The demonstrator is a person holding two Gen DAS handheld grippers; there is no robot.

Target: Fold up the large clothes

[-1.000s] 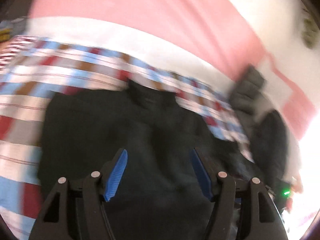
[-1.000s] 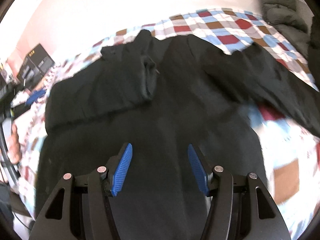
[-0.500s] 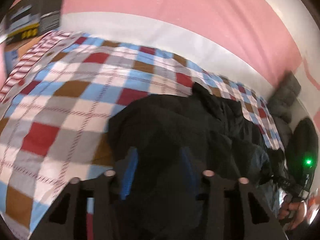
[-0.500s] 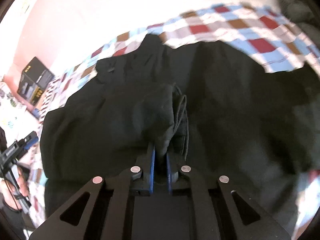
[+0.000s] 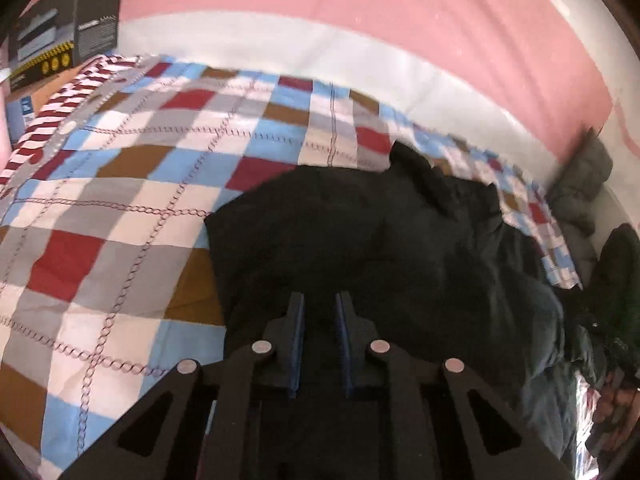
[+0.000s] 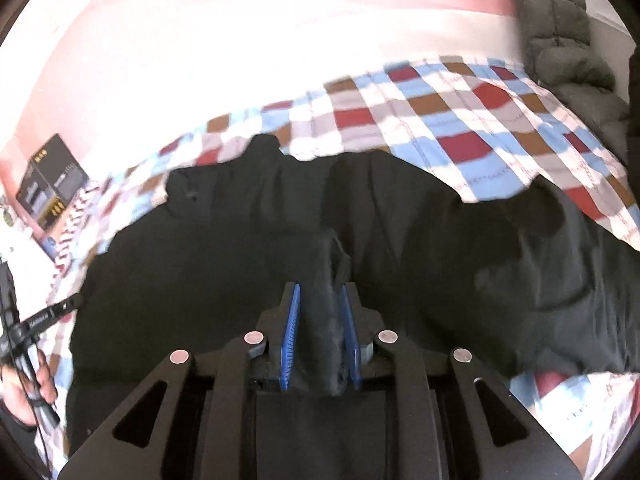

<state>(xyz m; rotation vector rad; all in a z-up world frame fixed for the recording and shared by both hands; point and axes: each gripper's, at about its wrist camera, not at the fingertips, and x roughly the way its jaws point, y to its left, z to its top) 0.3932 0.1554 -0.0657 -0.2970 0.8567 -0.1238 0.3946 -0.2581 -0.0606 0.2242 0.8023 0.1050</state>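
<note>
Right wrist view: right gripper [image 6: 319,294] nearly closed on a raised ridge of the black jacket [image 6: 440,240], blue pads [image 6: 291,320] pressing the cloth from both sides. Jaws just clamped tight, then eased apart slightly around the bunched fold. Jacket spread on the checked bedspread [image 6: 480,120], collar toward the far edge, one sleeve trailing to the right.

Left wrist view: left gripper [image 5: 320,300] low over the near left part of the jacket [image 5: 380,240], jaws just drawn in to a narrow gap. Black cloth under and between the pads; actual pinch not discernible.

Procedure for the step in hand, judged to be taking hold before carrying one side across:
1. Confirm a firm pinch in each gripper before lifting; re-grip on a catch of the top layer alone.
2. Lift only enough to clear the layer beneath.
3. Move both grippers together at equal pace for a straight fold line.
4. Lay the edge down parallel to the opposite side, then release.

Likely risk: thick fabric slipping from a slack right grip.

Pose: both grippers pitched steeply down toward the bed, not rolled to either side, aimed toward the collar end. Left hand [image 6: 28,384] visible at the left edge of the right wrist view, wrapped around its handle, just beside the jacket's edge.
</note>
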